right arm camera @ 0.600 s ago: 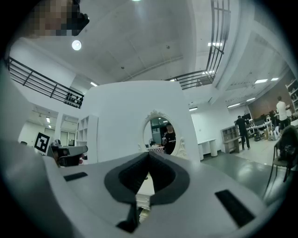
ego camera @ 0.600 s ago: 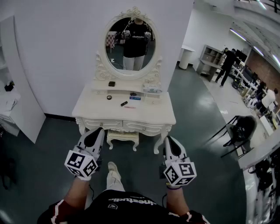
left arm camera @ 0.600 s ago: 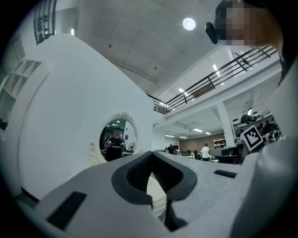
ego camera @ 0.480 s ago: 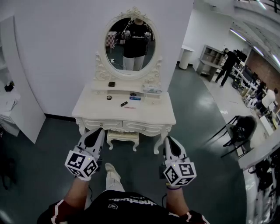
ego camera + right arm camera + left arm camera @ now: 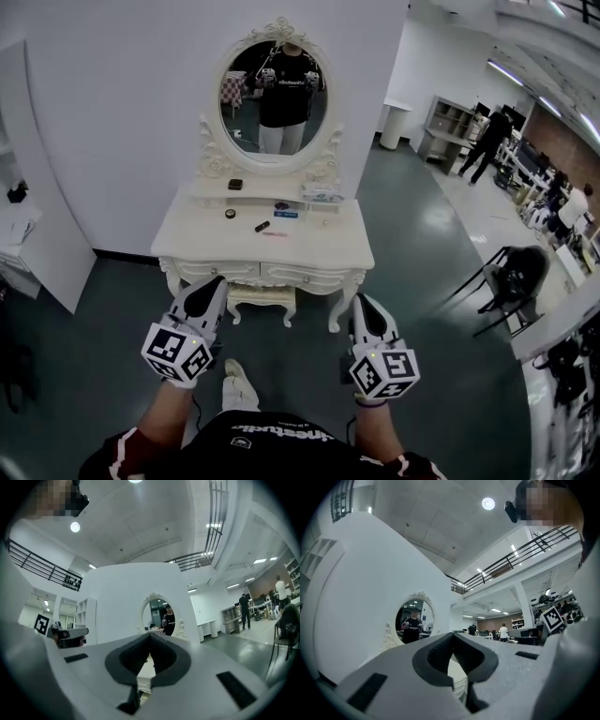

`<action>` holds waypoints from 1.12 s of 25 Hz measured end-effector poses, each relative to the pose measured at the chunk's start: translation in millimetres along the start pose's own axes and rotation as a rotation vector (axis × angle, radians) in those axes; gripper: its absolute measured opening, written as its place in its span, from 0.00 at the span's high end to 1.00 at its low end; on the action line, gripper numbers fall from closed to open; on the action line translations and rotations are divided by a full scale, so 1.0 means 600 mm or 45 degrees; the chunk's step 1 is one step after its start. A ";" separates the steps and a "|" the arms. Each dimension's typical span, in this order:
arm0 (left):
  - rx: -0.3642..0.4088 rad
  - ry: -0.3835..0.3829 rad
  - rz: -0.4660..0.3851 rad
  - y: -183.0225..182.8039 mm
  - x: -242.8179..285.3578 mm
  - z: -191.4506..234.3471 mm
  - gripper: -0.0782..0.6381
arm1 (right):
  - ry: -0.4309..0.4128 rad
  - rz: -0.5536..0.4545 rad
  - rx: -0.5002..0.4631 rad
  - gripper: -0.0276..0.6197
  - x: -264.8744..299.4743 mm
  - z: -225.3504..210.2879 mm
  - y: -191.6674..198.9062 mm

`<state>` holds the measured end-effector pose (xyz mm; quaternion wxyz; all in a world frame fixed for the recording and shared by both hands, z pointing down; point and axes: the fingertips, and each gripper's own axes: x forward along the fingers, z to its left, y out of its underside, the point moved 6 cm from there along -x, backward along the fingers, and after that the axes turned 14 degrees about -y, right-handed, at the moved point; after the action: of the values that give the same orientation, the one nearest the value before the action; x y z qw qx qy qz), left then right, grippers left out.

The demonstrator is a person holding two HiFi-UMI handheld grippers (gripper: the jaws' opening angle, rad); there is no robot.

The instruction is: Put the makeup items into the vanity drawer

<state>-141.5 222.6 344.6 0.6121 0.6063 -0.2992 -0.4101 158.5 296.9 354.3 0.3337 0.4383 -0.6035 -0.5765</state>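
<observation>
A white vanity table (image 5: 319, 246) with an oval mirror (image 5: 272, 89) stands against the wall ahead. On its top lie small makeup items: a round dark compact (image 5: 230, 213), a dark tube (image 5: 262, 226), a blue flat item (image 5: 287, 214) and a thin pink stick (image 5: 276, 232). A dark case (image 5: 234, 185) and a pale box (image 5: 323, 193) rest on the raised shelf. The drawers (image 5: 305, 275) in the front are closed. My left gripper (image 5: 208, 291) and right gripper (image 5: 364, 307) hang short of the table's front, both shut and empty. Both gripper views show tips touching, with the mirror (image 5: 414, 620) (image 5: 161, 614) beyond.
A white stool (image 5: 260, 298) is tucked under the vanity. A white shelf unit (image 5: 28, 234) stands at the left. A black chair (image 5: 514, 279) and a desk edge (image 5: 562, 319) are at the right. People stand far back at the right (image 5: 487, 141).
The view has shifted slightly; the vanity sits a little higher and to the left in the picture. My foot below has moved a little. Both grippers keep their places.
</observation>
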 end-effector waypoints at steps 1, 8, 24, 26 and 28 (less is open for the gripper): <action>-0.001 -0.001 -0.002 0.000 0.001 0.001 0.88 | -0.005 -0.001 0.002 0.96 0.002 -0.001 0.001; -0.010 -0.018 -0.005 -0.001 -0.001 0.005 0.88 | -0.030 -0.006 0.032 0.96 0.005 -0.002 0.001; -0.015 -0.061 0.027 0.012 0.003 0.037 0.88 | -0.091 0.028 0.058 0.95 0.054 0.006 0.017; -0.016 -0.067 0.029 0.014 0.009 0.046 0.88 | -0.095 0.024 0.056 0.95 0.065 0.004 0.016; -0.015 -0.070 0.029 0.017 0.018 0.053 0.88 | -0.095 0.024 0.052 0.95 0.076 0.000 0.016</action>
<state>-162.5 196.7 355.9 0.6119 0.5878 -0.3203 -0.4212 139.3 254.7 359.4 0.3073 0.4175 -0.6312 -0.5770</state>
